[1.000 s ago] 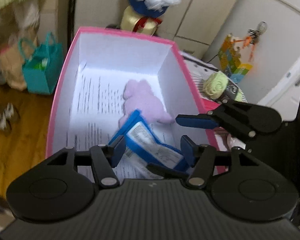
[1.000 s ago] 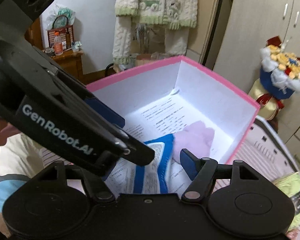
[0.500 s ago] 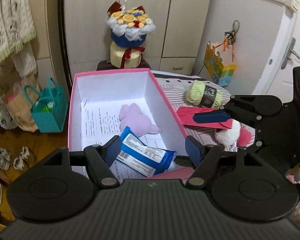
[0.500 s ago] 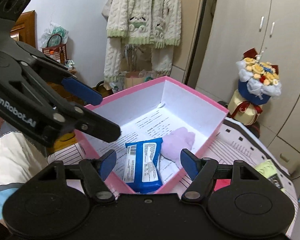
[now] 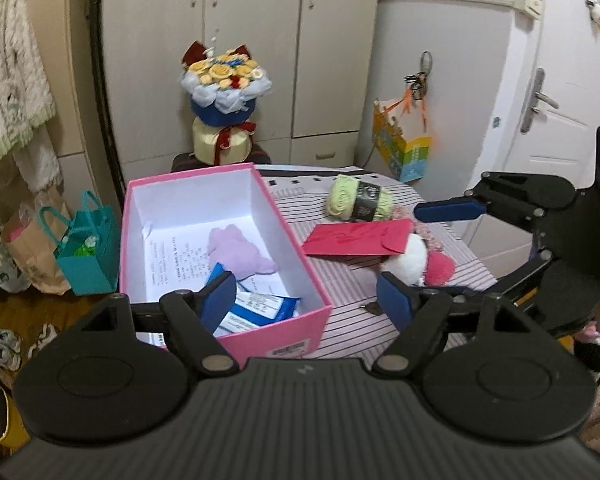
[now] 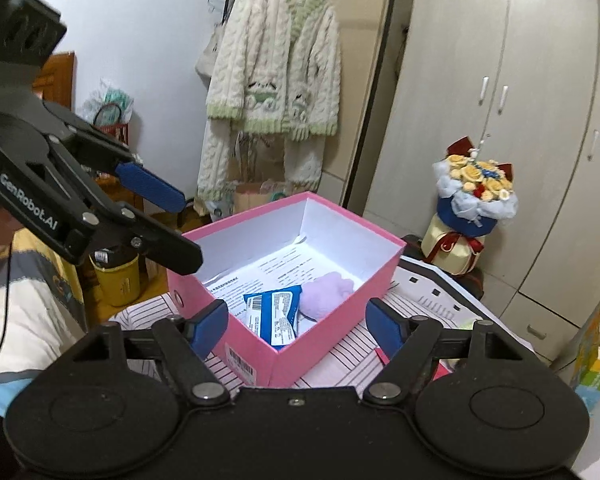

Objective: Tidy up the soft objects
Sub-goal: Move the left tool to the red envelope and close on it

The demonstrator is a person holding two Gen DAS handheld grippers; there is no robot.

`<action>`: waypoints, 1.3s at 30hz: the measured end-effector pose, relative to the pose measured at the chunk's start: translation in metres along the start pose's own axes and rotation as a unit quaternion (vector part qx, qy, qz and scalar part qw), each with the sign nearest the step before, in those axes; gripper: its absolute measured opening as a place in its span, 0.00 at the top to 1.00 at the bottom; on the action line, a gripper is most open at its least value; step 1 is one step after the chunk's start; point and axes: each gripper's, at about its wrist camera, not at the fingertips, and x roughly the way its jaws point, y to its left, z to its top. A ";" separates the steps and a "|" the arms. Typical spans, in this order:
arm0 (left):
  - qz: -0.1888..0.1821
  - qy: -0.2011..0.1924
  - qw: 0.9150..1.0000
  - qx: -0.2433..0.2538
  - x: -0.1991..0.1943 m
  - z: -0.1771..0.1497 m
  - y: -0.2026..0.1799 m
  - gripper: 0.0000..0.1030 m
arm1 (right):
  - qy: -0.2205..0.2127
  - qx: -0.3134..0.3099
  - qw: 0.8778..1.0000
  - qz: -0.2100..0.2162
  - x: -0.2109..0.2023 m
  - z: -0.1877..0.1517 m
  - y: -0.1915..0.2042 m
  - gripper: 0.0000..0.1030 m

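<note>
The blue wipes pack (image 5: 260, 309) lies free in the pink box (image 5: 300, 334), at its near end, just beside the lilac plush (image 5: 238, 250); two soft items are thus stowed. The left gripper (image 5: 306, 298) and right gripper (image 6: 296, 322) are both opening, nothing between their jaws. A second earlier both reached into the box around the pack; now they stand back above the near rim. Yarn ball (image 5: 358, 200) and white plush (image 5: 406, 262) remain on the striped table (image 5: 340, 280), right of the box.

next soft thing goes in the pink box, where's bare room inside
Free: the far end of the pink cardboard box, printed paper bare behind the lilac plush toy. Crowded: the near end, where the blue wipes packet lies against the plush.
</note>
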 end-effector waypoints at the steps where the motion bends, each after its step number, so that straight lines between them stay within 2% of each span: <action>1: -0.004 -0.001 1.000 0.003 -0.001 -0.001 -0.004 0.24 | -0.004 0.004 1.000 -0.001 -0.007 -0.003 -0.002 0.22; 9: -0.054 0.021 0.998 0.031 0.014 -0.010 -0.042 0.24 | -0.026 0.051 0.997 -0.042 -0.051 -0.035 -0.035 0.21; 11: -0.049 0.037 0.997 0.037 0.027 -0.014 -0.053 0.24 | -0.022 0.072 0.996 -0.049 -0.053 -0.044 -0.046 0.21; 15: -0.075 0.065 0.994 0.045 0.055 -0.017 -0.070 0.24 | -0.016 0.113 0.992 -0.052 -0.054 -0.067 -0.068 0.21; 18: -0.087 0.072 0.993 0.040 0.072 -0.019 -0.078 0.26 | -0.017 0.135 0.989 -0.055 -0.051 -0.083 -0.083 0.21; 25: -0.108 0.063 0.992 -0.007 0.112 -0.015 -0.083 0.28 | -0.008 0.155 0.986 -0.055 -0.030 -0.107 -0.109 0.21; 28: -0.109 0.059 0.992 -0.037 0.133 -0.014 -0.081 0.29 | -0.001 0.183 0.982 -0.038 -0.017 -0.115 -0.128 0.21; 31: -0.107 0.061 0.989 -0.080 0.156 -0.016 -0.075 0.33 | 0.003 0.223 0.975 -0.023 -0.001 -0.125 -0.148 0.21; 36: -0.122 0.086 0.977 -0.152 0.195 -0.021 -0.069 0.41 | 0.010 0.274 0.962 -0.004 0.029 -0.135 -0.178 0.23; 39: -0.097 0.067 0.979 -0.167 0.208 -0.024 -0.070 0.43 | 0.009 0.305 0.952 0.004 0.045 -0.139 -0.193 0.25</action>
